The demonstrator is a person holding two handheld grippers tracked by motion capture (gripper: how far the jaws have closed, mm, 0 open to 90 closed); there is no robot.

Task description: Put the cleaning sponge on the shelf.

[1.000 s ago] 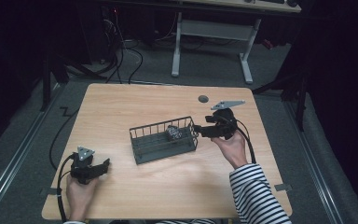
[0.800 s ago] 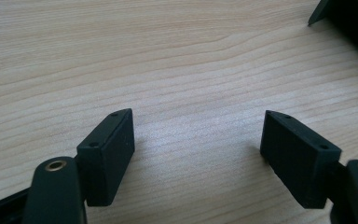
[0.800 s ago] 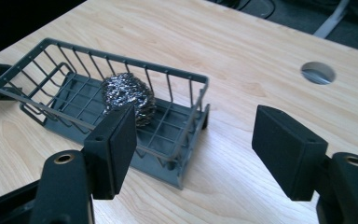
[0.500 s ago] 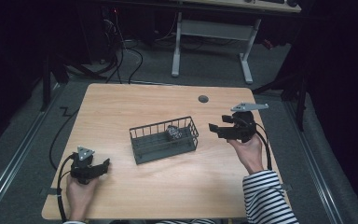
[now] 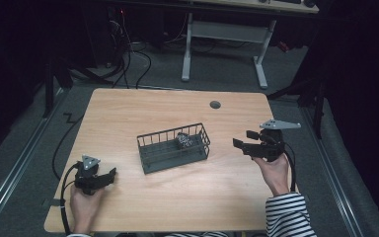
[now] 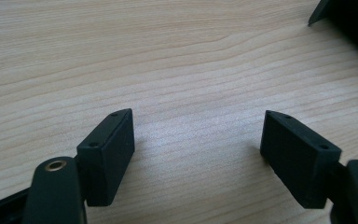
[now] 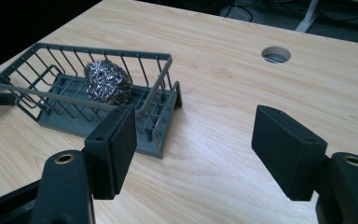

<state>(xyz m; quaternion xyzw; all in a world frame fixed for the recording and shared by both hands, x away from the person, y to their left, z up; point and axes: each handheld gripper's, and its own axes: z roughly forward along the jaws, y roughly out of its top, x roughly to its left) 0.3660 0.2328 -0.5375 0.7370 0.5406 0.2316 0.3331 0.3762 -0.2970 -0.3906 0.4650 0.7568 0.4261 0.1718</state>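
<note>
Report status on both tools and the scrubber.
Left tool open, empty, low over the table. Right tool open, empty, beside the basket. Steel scrubber lies in the basket. Nothing in the way.

A light wooden table (image 5: 128, 113) with a round cable hole (image 5: 215, 104) near its far edge. At its middle stands a grey wire basket (image 5: 153, 154); the left gripper (image 5: 109, 175) rests at the near left corner.

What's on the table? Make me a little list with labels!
table: light wood, with a round hole
basket: grey wire basket near the middle
inside basket: shiny steel scrubber ball, at one end
left gripper: open, nothing between its jaws, low over bare wood
right gripper: open, holding nothing, beside the basket and apart from it
</note>
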